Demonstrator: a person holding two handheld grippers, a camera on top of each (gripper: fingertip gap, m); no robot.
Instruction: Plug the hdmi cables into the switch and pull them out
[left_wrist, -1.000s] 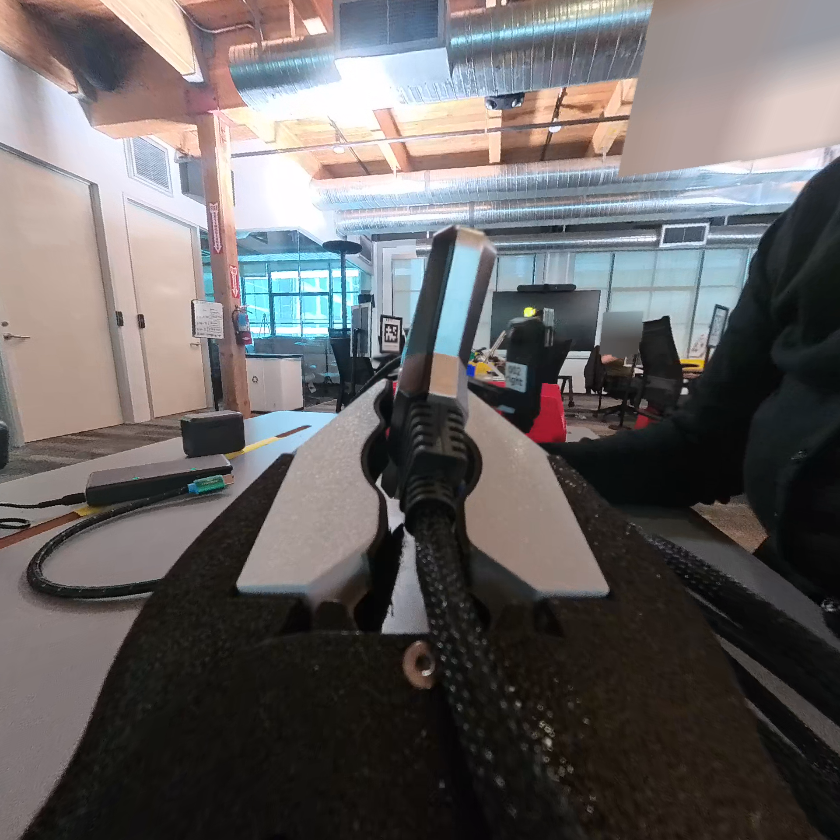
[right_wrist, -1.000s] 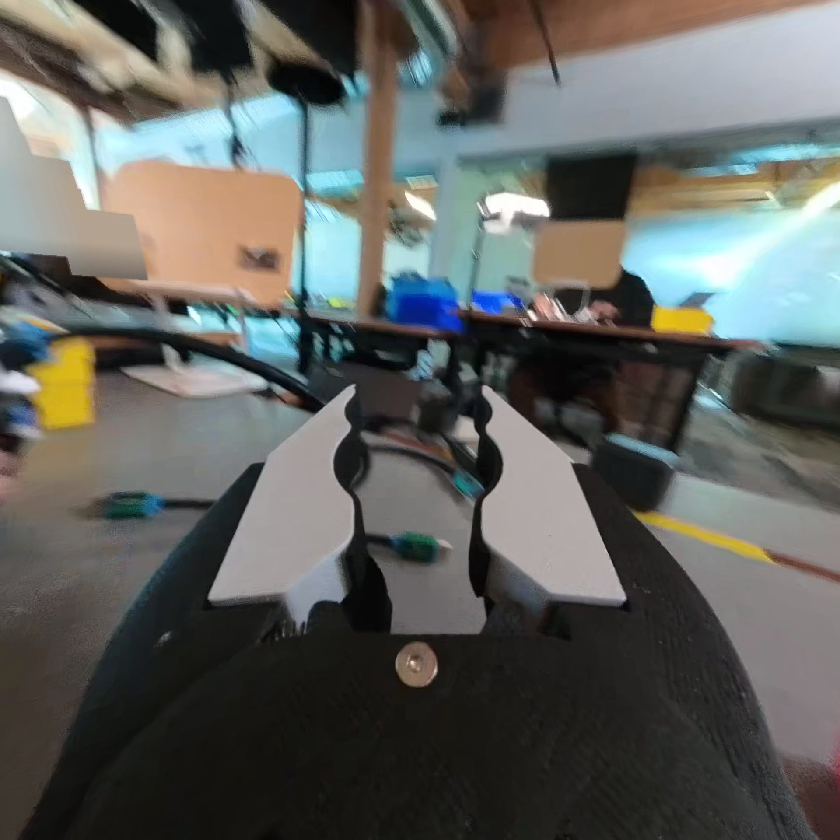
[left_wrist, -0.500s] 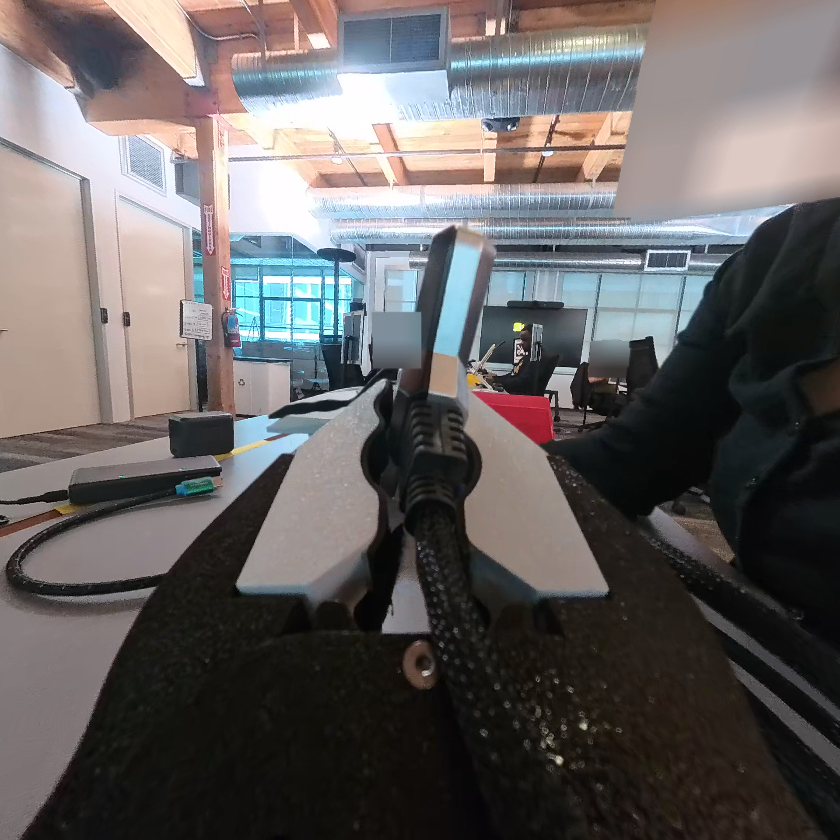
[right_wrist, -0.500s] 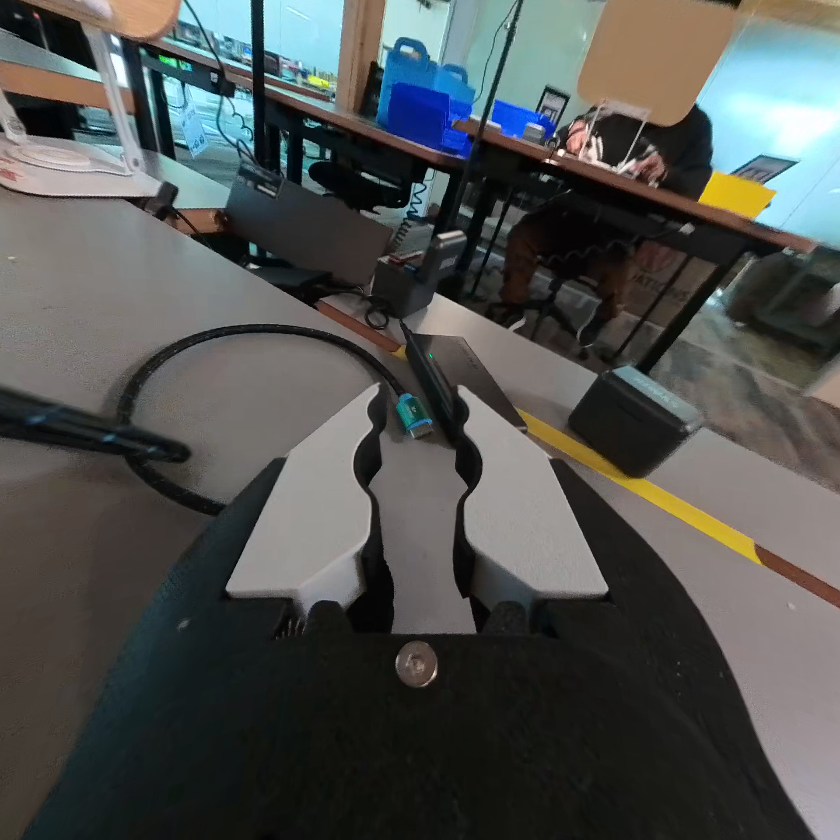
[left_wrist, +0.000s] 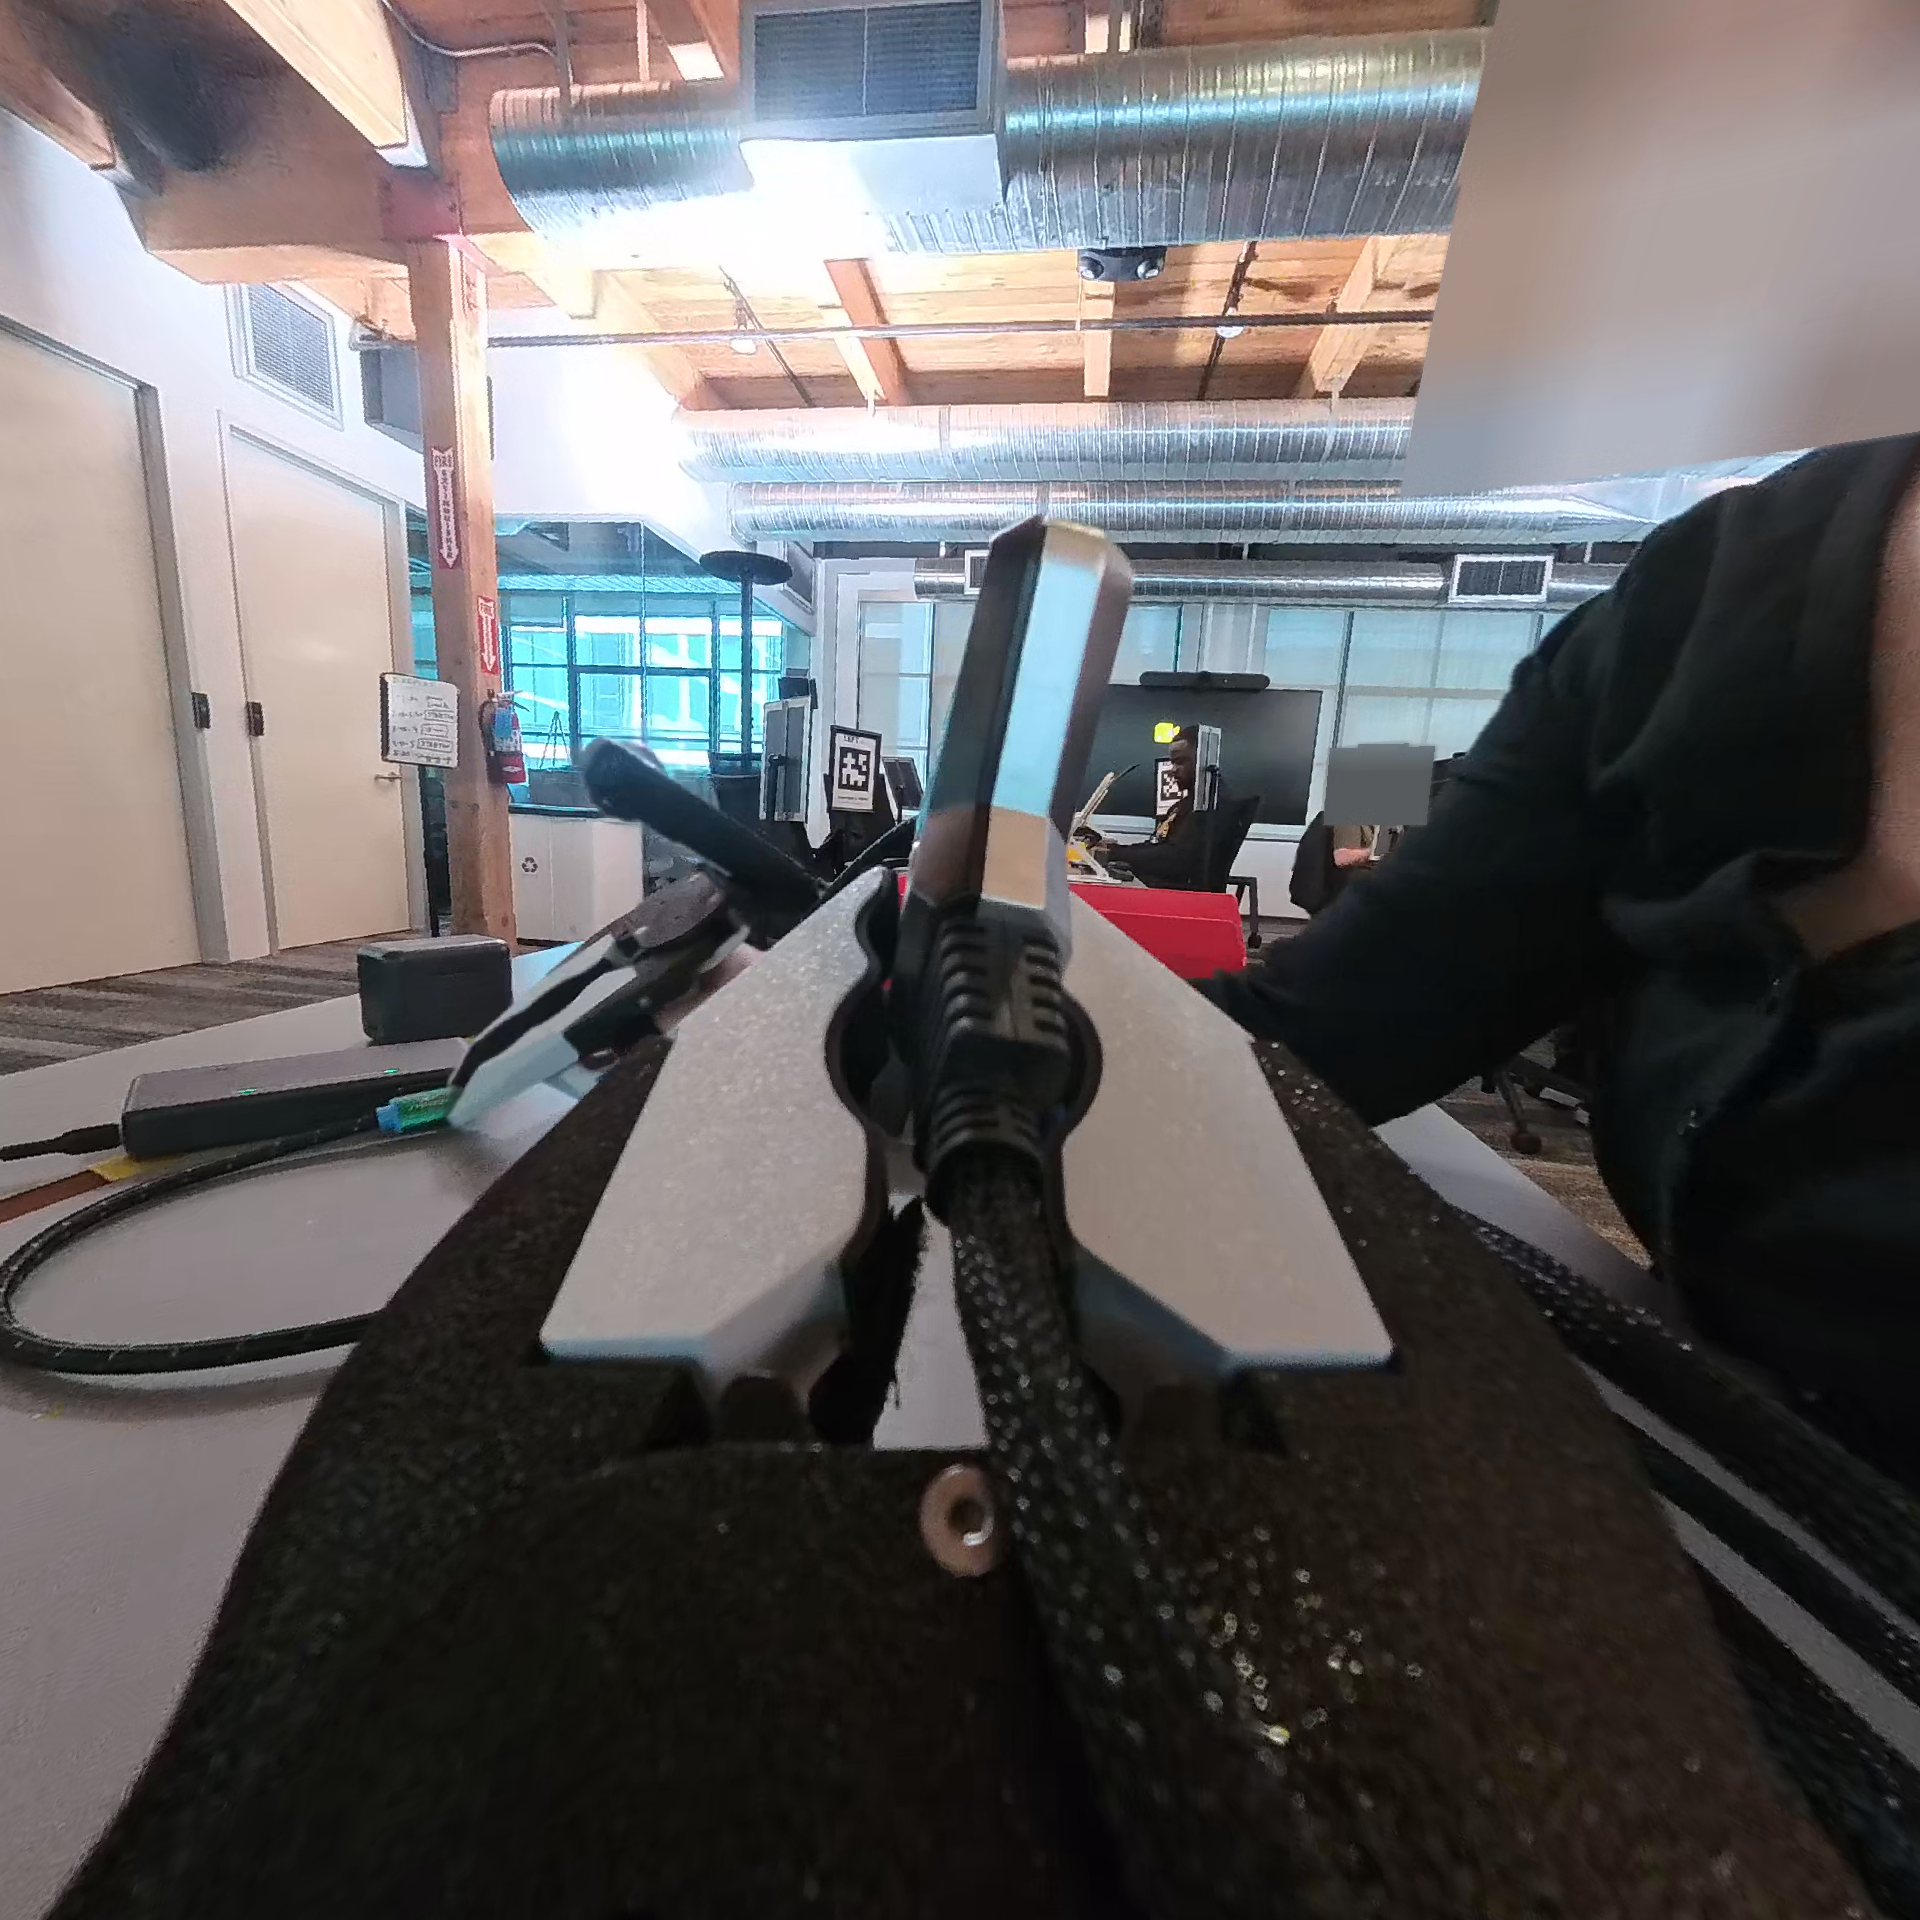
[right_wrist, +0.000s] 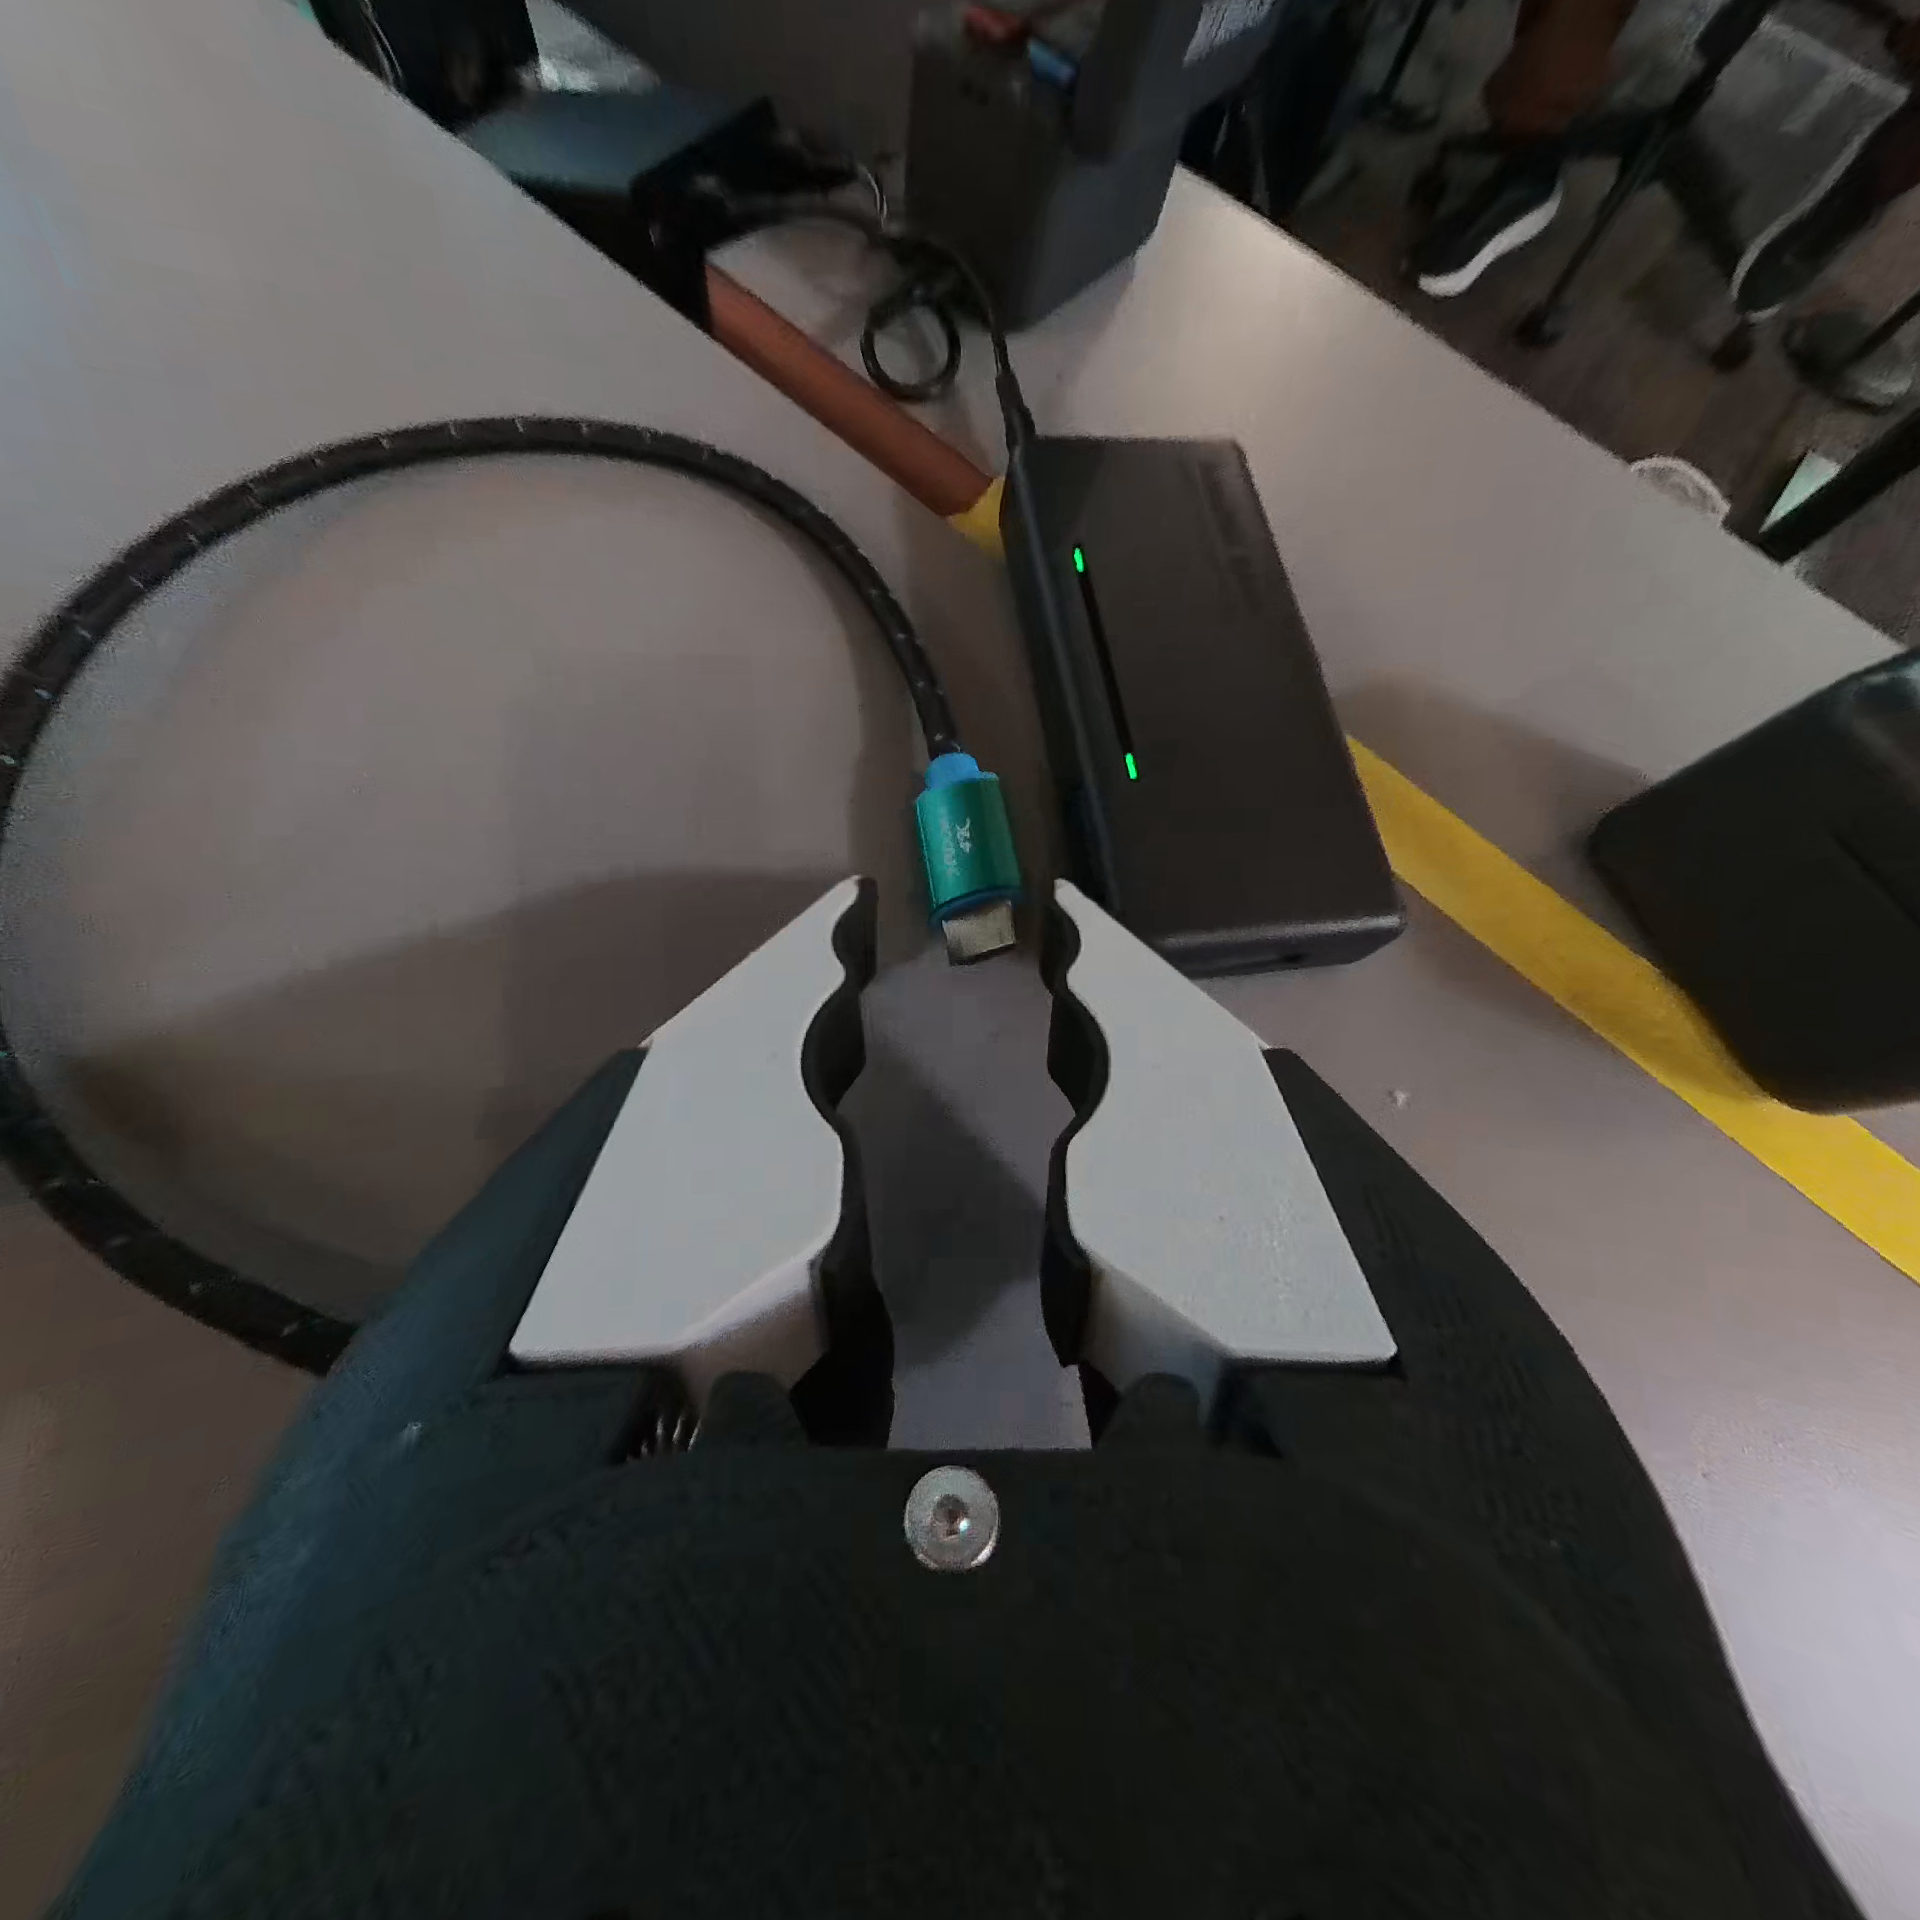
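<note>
Right wrist view: grey table (right_wrist: 436, 831), dark switch (right_wrist: 1195, 707) far right, braided cable (right_wrist: 312, 478) looping left, teal plug (right_wrist: 961, 842) just beyond the spread tips of the right gripper (right_wrist: 956, 914), empty. Best eased forward squarely around the plug body before closing. Left gripper (left_wrist: 977, 935) raised, clamped on another cable's black plug (left_wrist: 997, 997).

Left wrist view looks level across the table (left_wrist: 125, 1558); right wrist view looks steeply down, close. Both show the switch (left_wrist: 281, 1091) (right_wrist: 1195, 707).
</note>
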